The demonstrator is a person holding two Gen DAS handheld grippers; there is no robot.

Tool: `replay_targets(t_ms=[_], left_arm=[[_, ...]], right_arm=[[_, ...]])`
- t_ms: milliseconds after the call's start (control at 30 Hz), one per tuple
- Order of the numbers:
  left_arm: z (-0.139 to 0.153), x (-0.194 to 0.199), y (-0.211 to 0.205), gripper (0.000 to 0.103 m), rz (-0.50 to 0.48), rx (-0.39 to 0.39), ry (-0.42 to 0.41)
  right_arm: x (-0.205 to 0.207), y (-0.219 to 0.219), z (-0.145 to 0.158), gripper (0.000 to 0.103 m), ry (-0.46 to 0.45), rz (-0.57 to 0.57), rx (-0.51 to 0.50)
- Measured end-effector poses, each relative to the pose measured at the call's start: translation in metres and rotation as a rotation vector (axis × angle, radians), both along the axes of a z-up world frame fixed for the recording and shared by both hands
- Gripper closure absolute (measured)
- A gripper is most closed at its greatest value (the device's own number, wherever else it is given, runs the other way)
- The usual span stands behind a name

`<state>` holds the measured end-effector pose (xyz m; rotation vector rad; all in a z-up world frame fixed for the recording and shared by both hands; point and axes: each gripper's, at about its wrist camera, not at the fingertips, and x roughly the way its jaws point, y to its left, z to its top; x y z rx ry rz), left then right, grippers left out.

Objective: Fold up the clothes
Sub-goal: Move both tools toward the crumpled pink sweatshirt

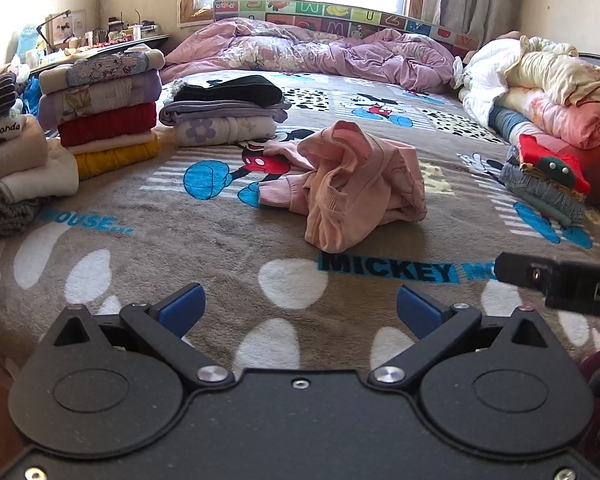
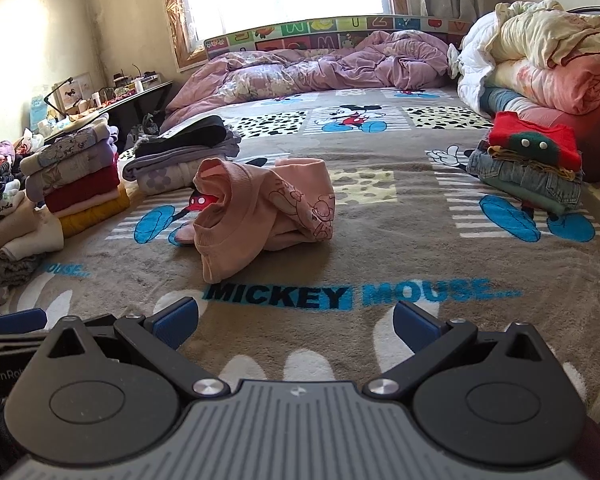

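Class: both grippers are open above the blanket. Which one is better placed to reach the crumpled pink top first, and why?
Probably the right gripper: the pink top lies nearly straight ahead of it, slightly left. From the left gripper, the top sits off to the right.

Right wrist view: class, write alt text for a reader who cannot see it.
A crumpled pink sweatshirt lies unfolded on a Mickey Mouse blanket, ahead of the right gripper, whose blue-padded fingers are open and empty. Stacks of folded clothes line the left edge, with a smaller pile at right.
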<state>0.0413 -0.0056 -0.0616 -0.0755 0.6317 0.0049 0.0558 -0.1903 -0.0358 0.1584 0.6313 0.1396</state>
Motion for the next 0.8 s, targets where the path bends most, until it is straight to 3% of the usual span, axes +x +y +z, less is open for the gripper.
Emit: replay_targets(t_ms=[133,433,800], left_arm=[[-0.007,0.005,0.006,0.000,0.027,-0.029,-0.042],[-0.018,0.034,0.015,0.000,-0.006,-0.071,0.039],[-0.040,0.062,0.002,0.000,-0.041,-0.010,0.034]], right_arm=[[0.014,0.000,-0.005,0.000,-0.009,0.019,0.023],[0.045,0.004,-0.016,0.000,-0.040,0.077,0.058],[0.081,0.000,-0.027,0.000,-0.101,0.116,0.013]])
